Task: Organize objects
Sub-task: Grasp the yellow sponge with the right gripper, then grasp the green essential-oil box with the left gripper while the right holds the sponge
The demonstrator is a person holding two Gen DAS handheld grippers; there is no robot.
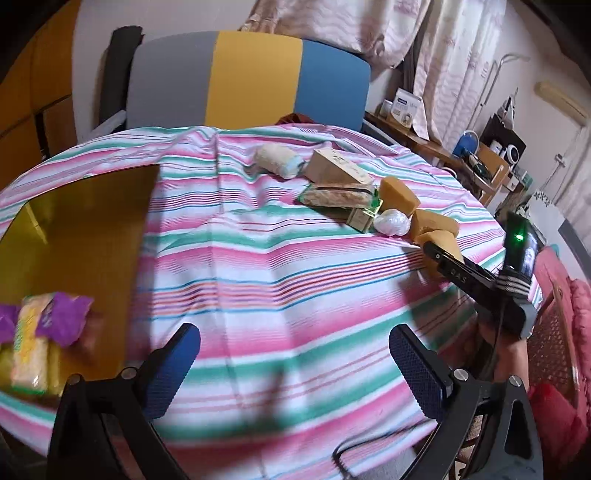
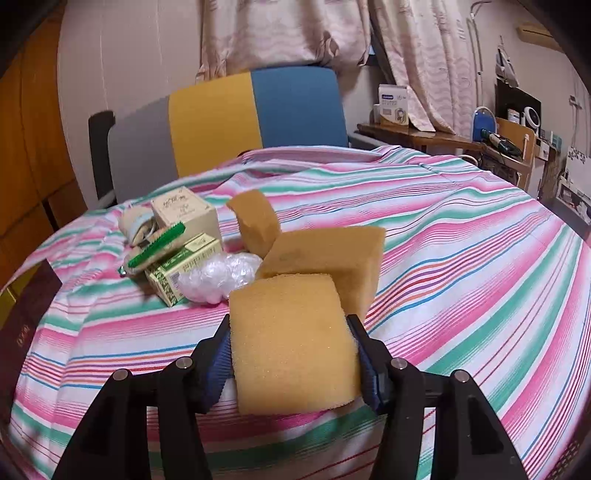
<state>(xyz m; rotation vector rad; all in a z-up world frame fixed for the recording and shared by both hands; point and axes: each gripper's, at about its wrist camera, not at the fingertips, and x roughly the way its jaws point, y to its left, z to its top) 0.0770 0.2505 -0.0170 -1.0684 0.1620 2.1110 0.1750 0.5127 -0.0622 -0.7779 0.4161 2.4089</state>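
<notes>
On a desk draped in a pink, green and white striped cloth (image 2: pixel 461 236), the right hand-held gripper (image 2: pixel 291 354) is clamped on a yellow sponge (image 2: pixel 291 343), its blue pads pressing the block from both sides at the near edge of a small pile. Just behind it rests a second sponge (image 2: pixel 328 254), and a third sponge (image 2: pixel 255 221) stands tilted beyond that. Touching the sponges on the left lies a white plastic-wrapped bundle (image 2: pixel 221 277), next to a green patterned box (image 2: pixel 181 269) with a green-edged packet (image 2: pixel 155 247) lying across it. A beige carton (image 2: pixel 184 214) and a pale roll (image 2: pixel 135 223) sit at the far side of the pile.

Seen from the left wrist, the left hand-held gripper (image 1: pixel 295 369) hovers with its fingers well apart and nothing between them, above bare striped cloth. To its left a yellow box (image 1: pixel 85 221) stands open, with a purple-and-yellow packet (image 1: pixel 40 332) lying in its near corner. The same pile shows farther off to the right, where the right tool reaches in. Behind the desk stands a chair (image 1: pixel 251 77) with a grey, yellow and blue back, with patterned curtains (image 2: pixel 288 33) beyond.
</notes>
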